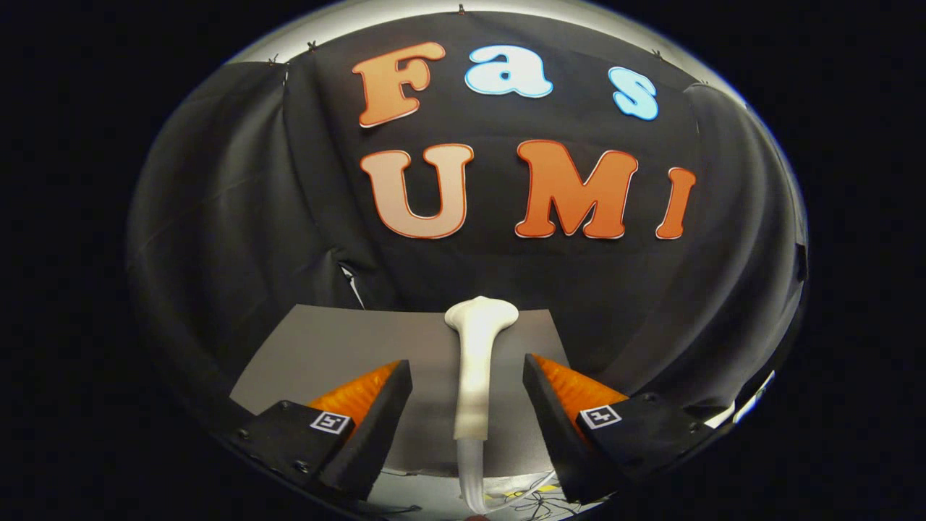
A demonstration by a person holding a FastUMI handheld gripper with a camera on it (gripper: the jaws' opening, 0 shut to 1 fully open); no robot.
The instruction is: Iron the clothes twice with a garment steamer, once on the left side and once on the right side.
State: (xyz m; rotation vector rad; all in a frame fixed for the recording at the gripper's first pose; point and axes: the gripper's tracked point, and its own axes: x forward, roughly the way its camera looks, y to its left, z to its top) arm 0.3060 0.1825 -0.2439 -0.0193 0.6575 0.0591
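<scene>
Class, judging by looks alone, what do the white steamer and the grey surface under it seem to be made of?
White garment steamer: probably matte plastic, smooth and moulded, with a faintly glossy head. Flat grey table surface: unclear, perhaps laminate or board, an even dull sheen. The tool is open around the steamer.

surface: grey table (pixel 325 347) | on it: white garment steamer (pixel 476 362)

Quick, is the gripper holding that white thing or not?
Gripper: open, holding nothing; the white garment steamer stands between its fingers with a gap on each side.
</scene>
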